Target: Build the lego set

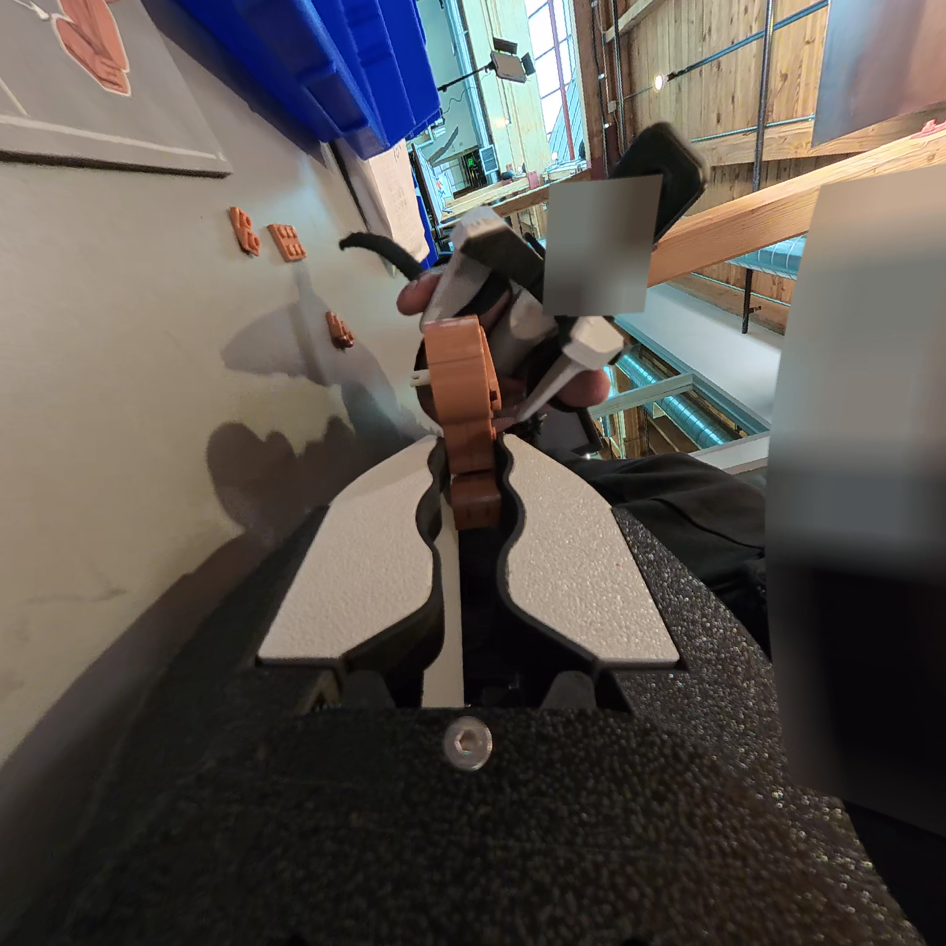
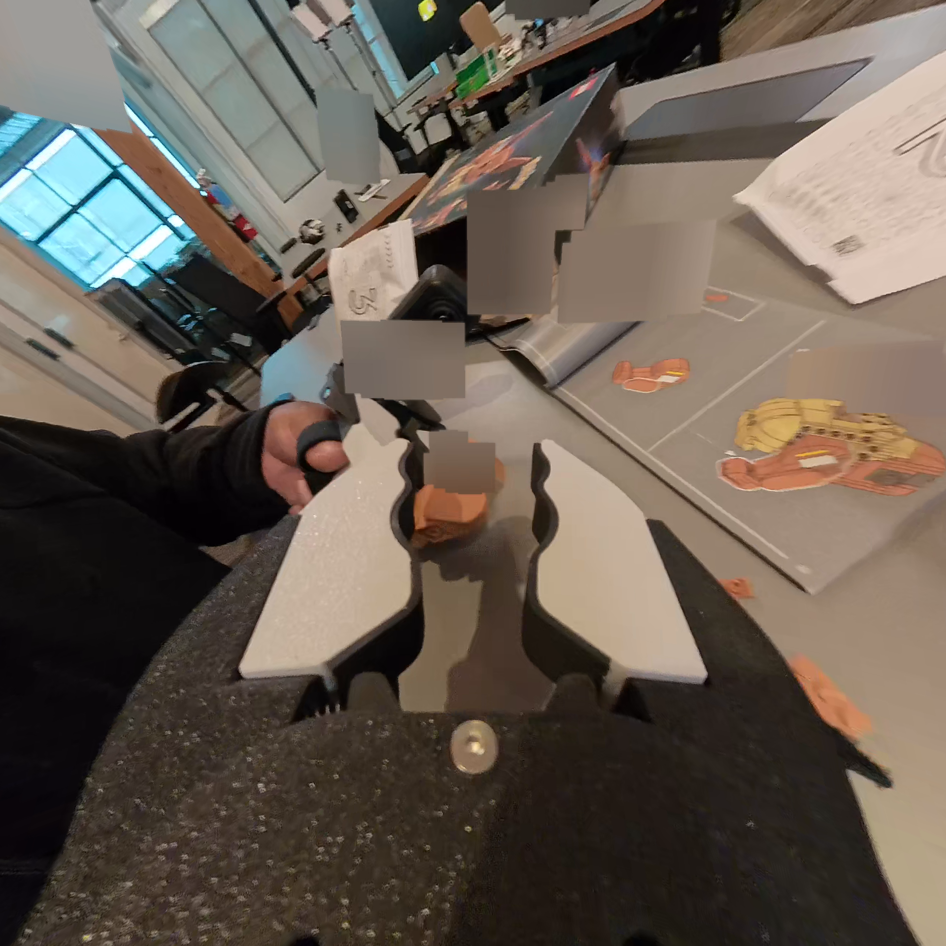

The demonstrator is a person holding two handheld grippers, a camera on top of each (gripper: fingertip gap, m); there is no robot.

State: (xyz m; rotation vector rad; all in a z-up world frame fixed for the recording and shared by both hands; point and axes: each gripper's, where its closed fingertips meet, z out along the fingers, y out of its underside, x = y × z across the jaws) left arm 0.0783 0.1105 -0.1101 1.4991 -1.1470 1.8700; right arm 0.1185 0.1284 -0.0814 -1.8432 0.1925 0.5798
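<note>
Open-plan workshop office: long worktables, timber walls, exposed ducting.

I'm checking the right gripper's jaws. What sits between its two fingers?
In the right wrist view, the orange-brown brick assembly sits between the right gripper's spread fingers, close to one and clear of the other.

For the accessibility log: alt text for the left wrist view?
The left gripper grips a brown brick assembly between its jaws, above a grey table. The open right gripper is just beyond; loose brown pieces lie by blue bins.

Brick assembly centre frame, between left hand-held gripper fingers; right hand-held gripper behind it. Loose bricks upper left on table.
</note>
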